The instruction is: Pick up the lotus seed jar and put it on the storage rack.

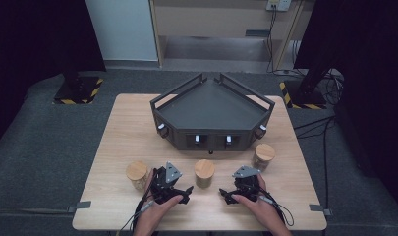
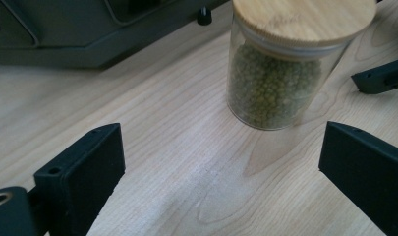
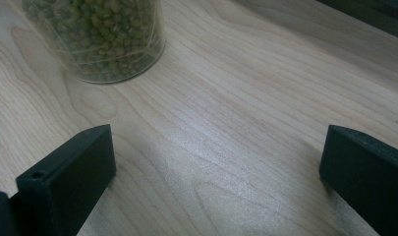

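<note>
Three glass jars with bamboo lids stand on the wooden table point(image 1: 113, 147): a left jar point(image 1: 136, 173), a middle jar point(image 1: 204, 172) and a right jar point(image 1: 263, 155). My left gripper point(image 1: 185, 194) sits just left of the middle jar, near the front edge. In the left gripper view, the left gripper point(image 2: 221, 167) stands open over bare wood, with the middle jar point(image 2: 280, 64), full of green beans, ahead of it. My right gripper point(image 1: 224, 196) is just right of that jar. In the right gripper view, the right gripper point(image 3: 218, 167) is also open and empty, and the jar's base point(image 3: 103, 39) is at the upper left.
A dark grey corner-shaped tray point(image 1: 211, 105) with raised rails stands at the back middle of the table, and its edge point(image 2: 88, 34) appears in the left gripper view. One jaw of the right gripper point(image 2: 383, 76) reaches in from the right of that view.
</note>
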`<state>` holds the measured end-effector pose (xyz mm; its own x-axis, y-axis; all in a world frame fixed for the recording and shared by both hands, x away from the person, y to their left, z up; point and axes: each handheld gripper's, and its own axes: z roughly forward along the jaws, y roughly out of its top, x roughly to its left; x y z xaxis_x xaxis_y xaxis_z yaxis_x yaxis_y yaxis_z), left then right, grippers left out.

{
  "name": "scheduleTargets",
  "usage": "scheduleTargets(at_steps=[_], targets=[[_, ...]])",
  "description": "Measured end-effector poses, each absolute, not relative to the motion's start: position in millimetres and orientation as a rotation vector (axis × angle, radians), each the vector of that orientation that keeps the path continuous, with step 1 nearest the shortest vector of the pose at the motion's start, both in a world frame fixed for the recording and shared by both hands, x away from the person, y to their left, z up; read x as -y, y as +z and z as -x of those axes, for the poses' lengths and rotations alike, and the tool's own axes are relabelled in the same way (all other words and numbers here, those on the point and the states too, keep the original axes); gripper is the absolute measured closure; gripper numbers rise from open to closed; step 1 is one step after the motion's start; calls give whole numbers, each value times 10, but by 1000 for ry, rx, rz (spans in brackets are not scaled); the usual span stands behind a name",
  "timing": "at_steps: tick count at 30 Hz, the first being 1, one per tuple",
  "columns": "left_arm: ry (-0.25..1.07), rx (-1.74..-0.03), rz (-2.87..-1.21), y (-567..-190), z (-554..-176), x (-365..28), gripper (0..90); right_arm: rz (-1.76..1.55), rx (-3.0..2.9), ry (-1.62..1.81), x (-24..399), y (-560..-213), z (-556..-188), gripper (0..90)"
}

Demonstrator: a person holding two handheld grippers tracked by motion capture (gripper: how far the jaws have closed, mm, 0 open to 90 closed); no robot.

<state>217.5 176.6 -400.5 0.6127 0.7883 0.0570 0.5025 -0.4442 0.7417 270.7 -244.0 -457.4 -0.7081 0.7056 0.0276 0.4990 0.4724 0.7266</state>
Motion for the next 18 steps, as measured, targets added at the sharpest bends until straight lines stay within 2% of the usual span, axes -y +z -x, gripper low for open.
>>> scheduleTargets(at_steps=[18], targets=[[577, -988, -2089, -3780, -2134, -1982, 22, -1031, -2444, 1070, 2438, -4575, -2701, 5]])
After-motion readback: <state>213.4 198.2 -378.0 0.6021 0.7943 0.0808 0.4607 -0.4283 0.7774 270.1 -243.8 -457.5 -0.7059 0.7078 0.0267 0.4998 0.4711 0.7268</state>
